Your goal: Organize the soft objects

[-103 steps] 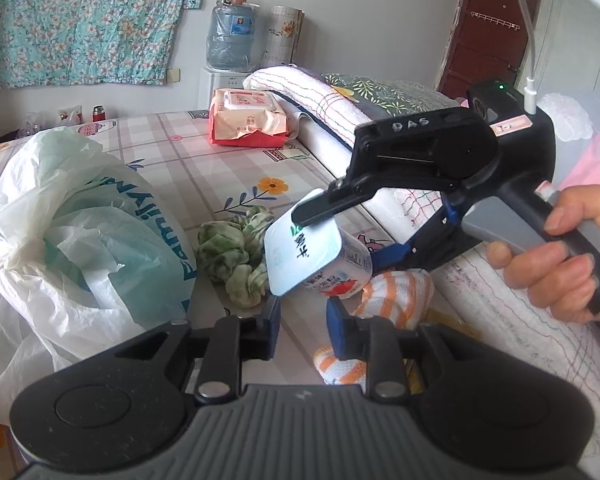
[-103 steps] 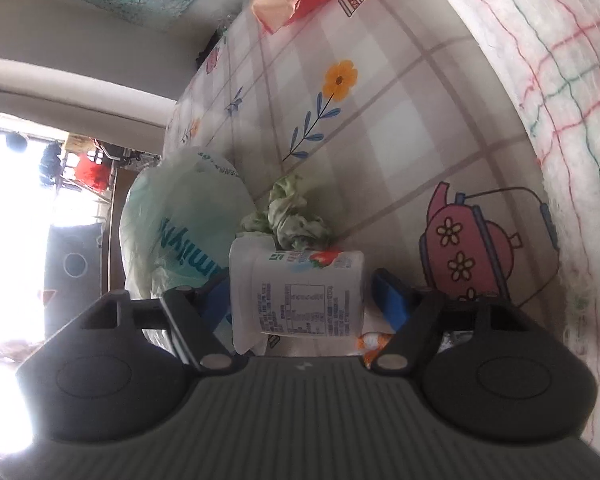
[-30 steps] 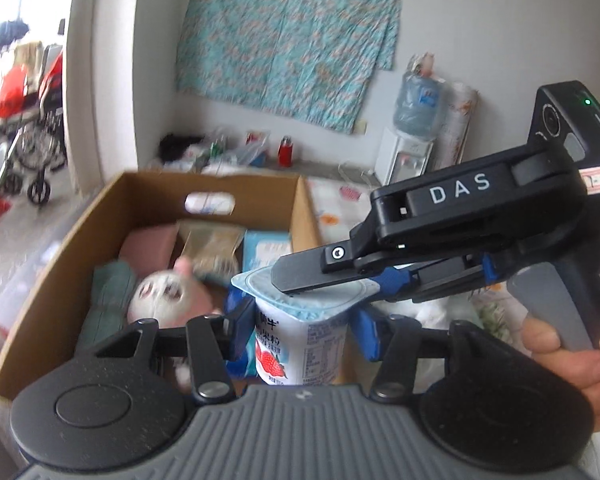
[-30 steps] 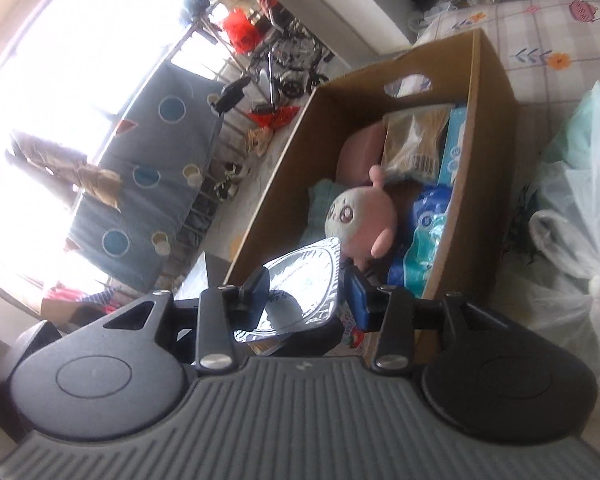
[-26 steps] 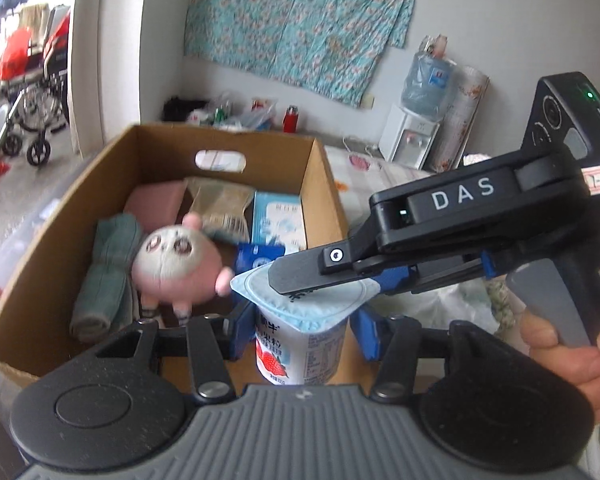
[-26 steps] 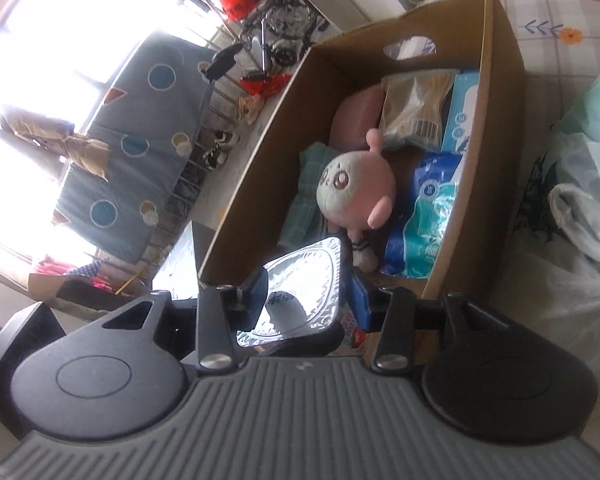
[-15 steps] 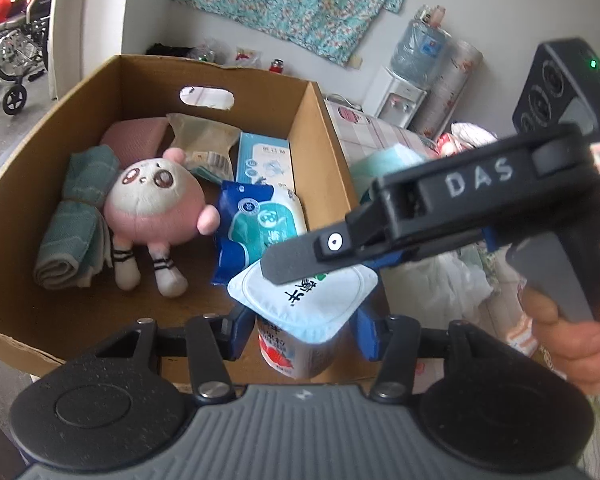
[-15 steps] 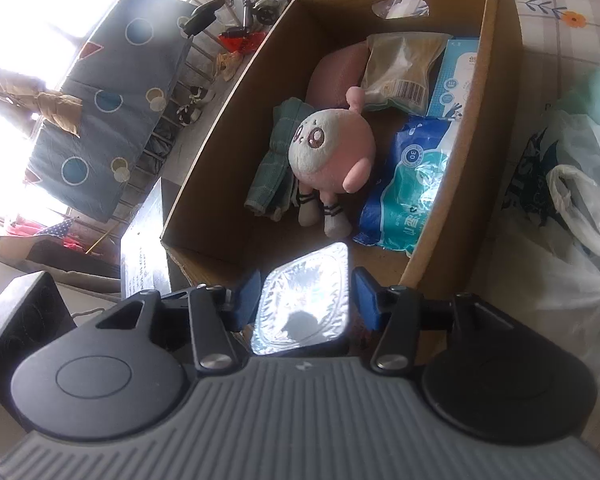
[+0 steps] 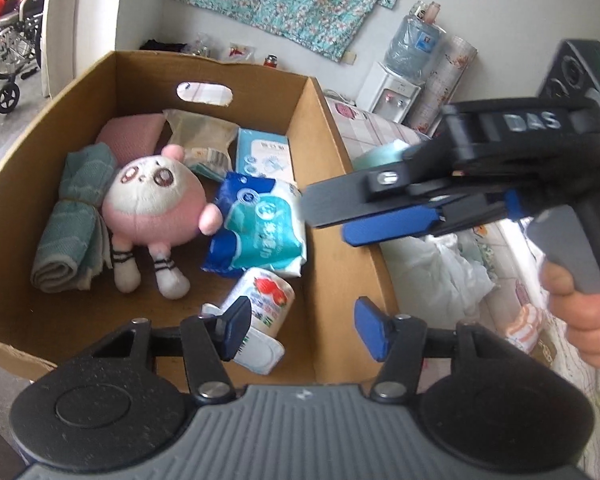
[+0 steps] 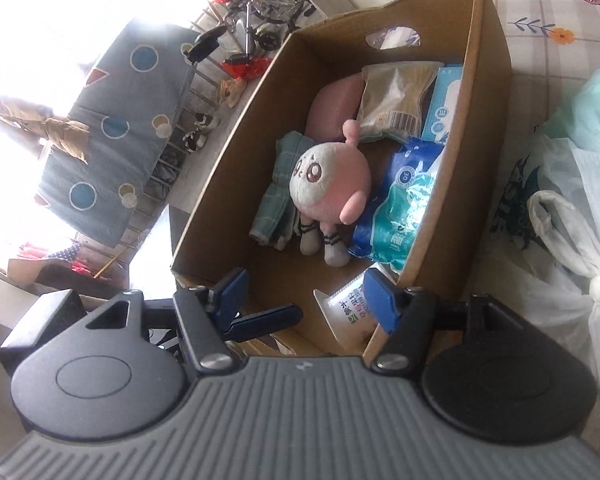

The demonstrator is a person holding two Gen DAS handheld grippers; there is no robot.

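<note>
A yogurt cup point(image 9: 260, 312) with a strawberry label lies on its side on the floor of the cardboard box point(image 9: 332, 152), at the near right corner. It also shows in the right wrist view point(image 10: 346, 304). My left gripper point(image 9: 302, 330) is open and empty just above it. My right gripper point(image 10: 304, 292) is open and empty over the box's near edge; in the left wrist view its fingers point(image 9: 384, 210) hang over the right wall. The box also holds a pink plush toy point(image 9: 152, 204), a rolled green towel point(image 9: 70, 236) and a blue tissue pack point(image 9: 260, 228).
More soft packs lie at the far end of the box point(image 10: 488, 92): a pink pad point(image 9: 128, 134), a beige packet point(image 9: 202, 140), a light blue pack point(image 9: 264, 156). A knotted white plastic bag point(image 10: 572, 216) sits on the patterned cloth to the right. A water dispenser point(image 9: 396, 76) stands at the wall.
Both grippers held the yogurt cup over the box half a second ago. Both have opened and the cup has dropped onto the box floor, on its side.
</note>
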